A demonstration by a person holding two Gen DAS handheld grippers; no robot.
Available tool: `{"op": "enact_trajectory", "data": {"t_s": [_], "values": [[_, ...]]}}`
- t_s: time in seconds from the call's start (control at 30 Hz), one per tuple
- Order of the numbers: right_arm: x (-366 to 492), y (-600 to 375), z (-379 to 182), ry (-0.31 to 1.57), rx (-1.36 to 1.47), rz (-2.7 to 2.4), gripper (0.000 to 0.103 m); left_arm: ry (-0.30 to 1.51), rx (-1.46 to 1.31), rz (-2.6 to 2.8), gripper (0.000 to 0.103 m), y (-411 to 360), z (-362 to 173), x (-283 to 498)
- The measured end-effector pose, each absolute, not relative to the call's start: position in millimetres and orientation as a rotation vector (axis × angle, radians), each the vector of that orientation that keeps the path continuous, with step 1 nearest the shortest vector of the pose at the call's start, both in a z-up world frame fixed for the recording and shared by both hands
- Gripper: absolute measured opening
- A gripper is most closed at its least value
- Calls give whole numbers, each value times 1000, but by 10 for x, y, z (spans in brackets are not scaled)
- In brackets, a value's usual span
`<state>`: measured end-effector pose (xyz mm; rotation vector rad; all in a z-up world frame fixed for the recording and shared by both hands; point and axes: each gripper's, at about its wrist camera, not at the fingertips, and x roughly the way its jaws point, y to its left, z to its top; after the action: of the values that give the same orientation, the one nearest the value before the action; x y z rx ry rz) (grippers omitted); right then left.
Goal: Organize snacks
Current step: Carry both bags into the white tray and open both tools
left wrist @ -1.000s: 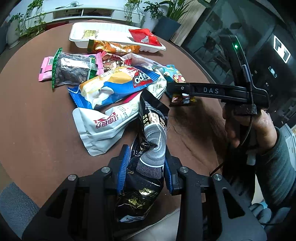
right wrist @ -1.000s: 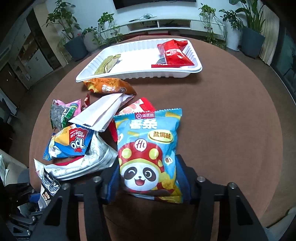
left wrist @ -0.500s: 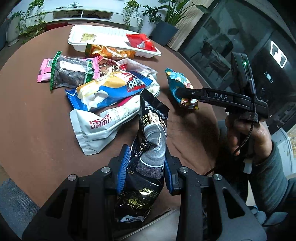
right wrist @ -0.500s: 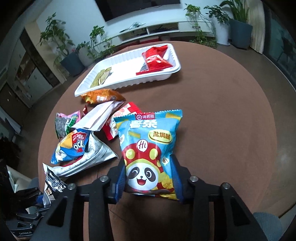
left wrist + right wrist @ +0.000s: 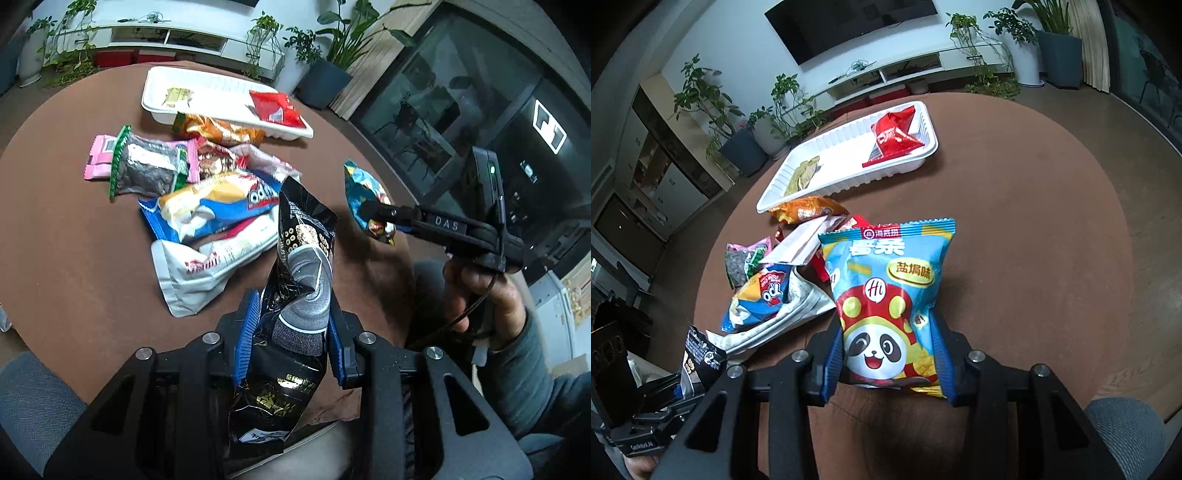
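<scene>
My left gripper (image 5: 291,314) is shut on a black snack bag (image 5: 303,236), whose crumpled middle is squeezed between the blue pads. It hangs over the near edge of the round brown table (image 5: 66,258). My right gripper (image 5: 886,326) is shut on a blue panda snack bag (image 5: 890,280), held upright above the table to the right of the pile. The left wrist view shows that bag (image 5: 360,192) from the side, clear of the tabletop. At the far side stands a white tray (image 5: 849,181) holding a red packet (image 5: 895,136) and a small green-yellow packet (image 5: 803,173).
A pile of snacks lies mid-table: an orange bag (image 5: 221,129), a dark seed pack with green edges (image 5: 147,170), a pink pack (image 5: 98,158), a blue Tipo bag (image 5: 221,199) and a white bag (image 5: 199,269). A person's hand (image 5: 480,295) holds the right gripper. Potted plants stand behind.
The right gripper has closed tighter on the blue panda bag, lifted it and carried it away from the pile while rolling. The left gripper rose slightly with the black bag.
</scene>
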<state>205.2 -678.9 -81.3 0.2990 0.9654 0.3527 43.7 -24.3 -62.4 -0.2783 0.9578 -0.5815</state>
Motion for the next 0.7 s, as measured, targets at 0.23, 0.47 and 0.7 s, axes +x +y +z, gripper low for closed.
{"op": "enact_trajectory", "data": {"t_s": [0.23, 0.47, 0.7], "values": [[2121, -7077, -747, 945, 370, 314, 45, 907, -341, -555, 31, 63, -356, 603], [2389, -7396, -602, 906, 392, 250, 45, 853, -348, -492, 31, 383, -35, 1052], [2889, -7357, -138, 811, 367, 260, 45, 844, -312, -457, 31, 399, 240, 1988]]}}
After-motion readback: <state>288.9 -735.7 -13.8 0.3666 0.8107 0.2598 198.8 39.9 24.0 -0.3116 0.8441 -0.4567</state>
